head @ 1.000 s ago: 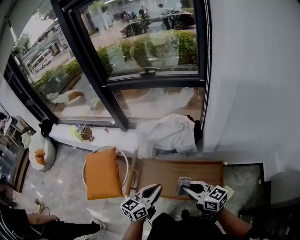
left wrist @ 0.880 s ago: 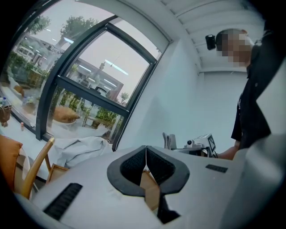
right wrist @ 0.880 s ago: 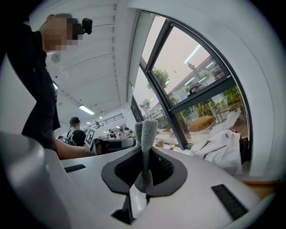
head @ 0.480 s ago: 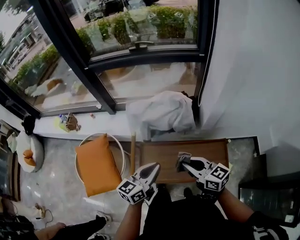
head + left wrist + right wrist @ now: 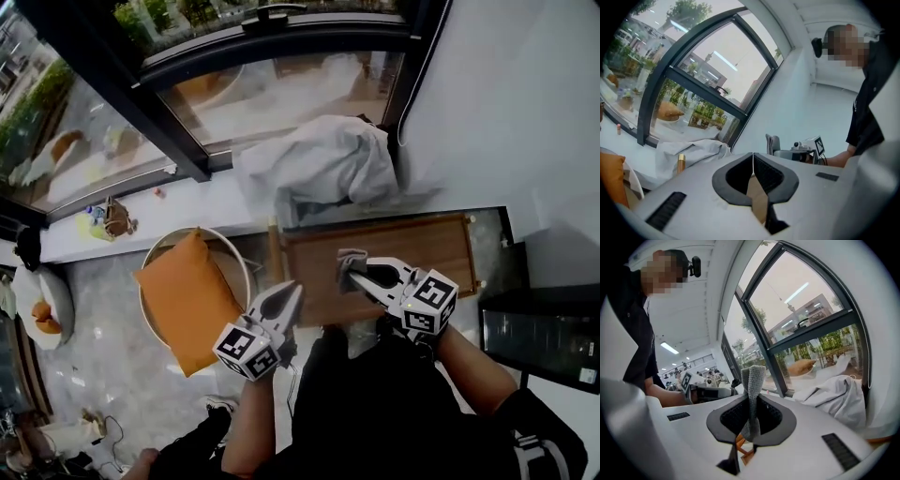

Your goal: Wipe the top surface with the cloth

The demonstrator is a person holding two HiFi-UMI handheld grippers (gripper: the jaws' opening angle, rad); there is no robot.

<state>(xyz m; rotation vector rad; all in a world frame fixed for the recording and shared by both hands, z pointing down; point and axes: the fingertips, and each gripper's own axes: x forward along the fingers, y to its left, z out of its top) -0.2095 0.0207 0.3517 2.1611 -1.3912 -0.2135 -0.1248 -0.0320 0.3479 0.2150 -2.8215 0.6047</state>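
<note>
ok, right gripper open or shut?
Shut on the cloth: the right gripper pinches it, a grey strip sticking up between the jaws.

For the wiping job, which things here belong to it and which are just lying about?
Belongs to the job:
- grey cloth, clamped in the right gripper
- wooden table top
- left gripper, shut on nothing

Lying about:
- orange cushion
- white sheet heap on the window ledge

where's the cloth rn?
The cloth is pinched in the jaws of the right gripper, right of centre in the head view, over the wooden table.
</note>
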